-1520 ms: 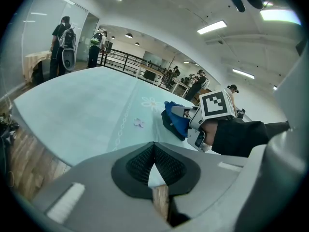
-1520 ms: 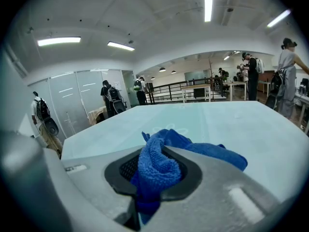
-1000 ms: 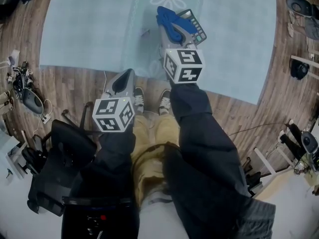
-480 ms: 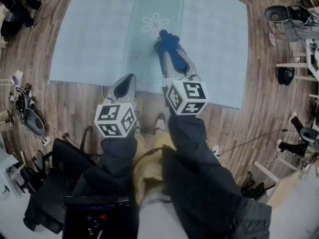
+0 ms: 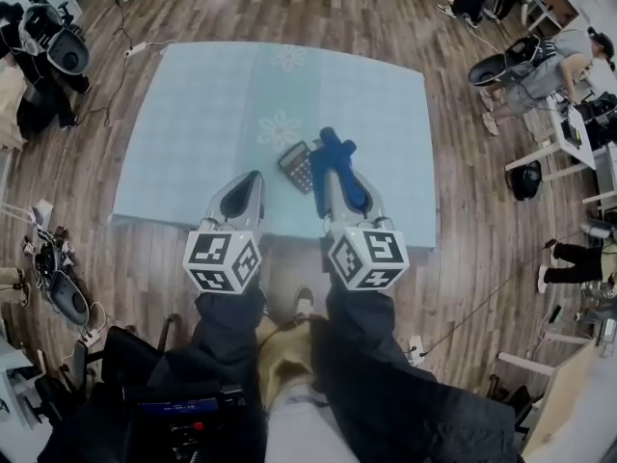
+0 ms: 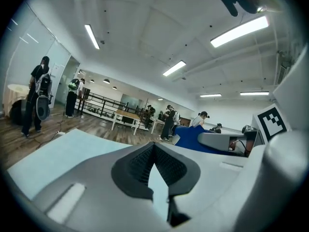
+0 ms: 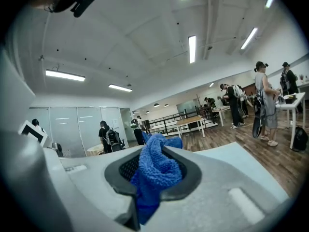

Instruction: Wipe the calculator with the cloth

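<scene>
A dark calculator [image 5: 295, 166] lies on the light blue mat [image 5: 202, 123], near its front edge. My right gripper [image 5: 333, 158] hovers just to the right of it, shut on a blue cloth [image 5: 337, 152] that bunches out past the jaws. In the right gripper view the cloth [image 7: 155, 170] fills the gap between the jaws of the right gripper [image 7: 153, 151]. My left gripper [image 5: 251, 179] sits left of the calculator, over the mat's front edge. Its jaws meet at the tips of the left gripper [image 6: 154, 146] with nothing held.
The mat lies on wooden flooring [image 5: 463, 210]. People sit at desks at the upper right [image 5: 540, 56]. Bags and gear stand at the left [image 5: 48, 46] and lower left [image 5: 58, 292]. A white table [image 5: 564, 394] is at the lower right.
The head view has pulled back, so the whole mat shows. The calculator, covered by the cloth half a second ago, now shows left of the cloth. Both grippers stay shut.
</scene>
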Demonstrator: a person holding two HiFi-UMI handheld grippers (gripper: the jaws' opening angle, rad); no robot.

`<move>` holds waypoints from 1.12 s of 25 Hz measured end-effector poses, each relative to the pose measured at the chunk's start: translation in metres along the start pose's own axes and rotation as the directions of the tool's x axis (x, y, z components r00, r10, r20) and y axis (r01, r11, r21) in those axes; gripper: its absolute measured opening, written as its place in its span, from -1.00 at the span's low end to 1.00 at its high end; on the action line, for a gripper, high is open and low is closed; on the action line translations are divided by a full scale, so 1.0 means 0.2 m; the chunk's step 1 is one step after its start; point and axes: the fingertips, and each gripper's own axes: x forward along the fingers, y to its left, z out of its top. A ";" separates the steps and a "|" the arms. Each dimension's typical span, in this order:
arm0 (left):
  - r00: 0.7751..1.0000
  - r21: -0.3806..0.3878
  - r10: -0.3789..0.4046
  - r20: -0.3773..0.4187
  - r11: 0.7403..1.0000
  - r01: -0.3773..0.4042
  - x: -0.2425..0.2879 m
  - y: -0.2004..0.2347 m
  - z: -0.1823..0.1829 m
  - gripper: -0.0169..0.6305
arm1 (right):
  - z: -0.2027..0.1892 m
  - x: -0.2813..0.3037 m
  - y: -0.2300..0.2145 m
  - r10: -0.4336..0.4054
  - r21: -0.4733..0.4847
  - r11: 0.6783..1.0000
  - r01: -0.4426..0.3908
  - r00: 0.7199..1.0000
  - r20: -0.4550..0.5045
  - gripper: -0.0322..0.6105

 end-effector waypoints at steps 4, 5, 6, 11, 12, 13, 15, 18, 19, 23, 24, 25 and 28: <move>0.997 0.038 -0.046 0.061 0.998 0.044 -0.03 -0.13 0.19 -0.95 | 0.20 -0.10 0.04 0.010 -0.030 1.000 -0.008 0.998 0.061 -0.72; 0.994 0.050 -0.052 0.092 0.998 0.048 -0.04 -0.15 0.25 -0.95 | 0.24 -0.12 0.05 0.016 -0.041 0.999 -0.013 0.997 0.081 -0.72; 0.991 0.065 -0.052 0.125 0.997 0.044 -0.06 -0.17 0.29 -0.95 | 0.28 -0.13 0.07 0.023 -0.051 0.999 -0.018 0.995 0.100 -0.73; 0.985 0.113 -0.050 0.165 0.993 0.031 -0.15 -0.21 0.41 -0.95 | 0.42 -0.23 0.19 0.054 -0.107 0.994 -0.037 0.985 0.161 -0.72; 0.985 0.116 -0.053 0.163 0.993 0.034 -0.16 -0.22 0.42 -0.95 | 0.44 -0.26 0.21 0.057 -0.117 0.992 -0.038 0.984 0.169 -0.72; 0.985 0.120 -0.057 0.162 0.992 0.037 -0.17 -0.22 0.44 -0.95 | 0.46 -0.28 0.22 0.060 -0.125 0.991 -0.038 0.983 0.175 -0.72; 0.984 0.129 -0.065 0.168 0.991 0.044 -0.18 -0.24 0.48 -0.95 | 0.50 -0.31 0.25 0.064 -0.139 0.990 -0.038 0.980 0.189 -0.72; 0.982 0.147 -0.080 0.170 0.988 0.055 -0.19 -0.27 0.54 -0.95 | 0.53 -0.34 0.28 0.064 -0.150 0.988 -0.033 0.977 0.203 -0.72; 0.982 0.152 -0.085 0.168 0.987 0.059 -0.20 -0.28 0.55 -0.95 | 0.54 -0.35 0.29 0.064 -0.153 0.988 -0.032 0.976 0.207 -0.72; 0.980 0.166 -0.104 0.169 0.983 0.076 -0.21 -0.31 0.57 -0.95 | 0.56 -0.38 0.31 0.067 -0.170 0.985 -0.029 0.972 0.223 -0.72; 0.979 0.167 -0.109 0.170 0.983 0.081 -0.21 -0.31 0.56 -0.95 | 0.56 -0.39 0.31 0.067 -0.174 0.984 -0.028 0.972 0.227 -0.72; 0.978 0.168 -0.115 0.172 0.982 0.086 -0.21 -0.32 0.56 -0.95 | 0.56 -0.39 0.31 0.067 -0.177 0.984 -0.026 0.971 0.231 -0.72; 0.975 0.171 -0.123 0.184 0.981 0.092 -0.22 -0.32 0.57 -0.95 | 0.58 -0.40 0.32 0.062 -0.184 0.983 -0.017 0.968 0.243 -0.72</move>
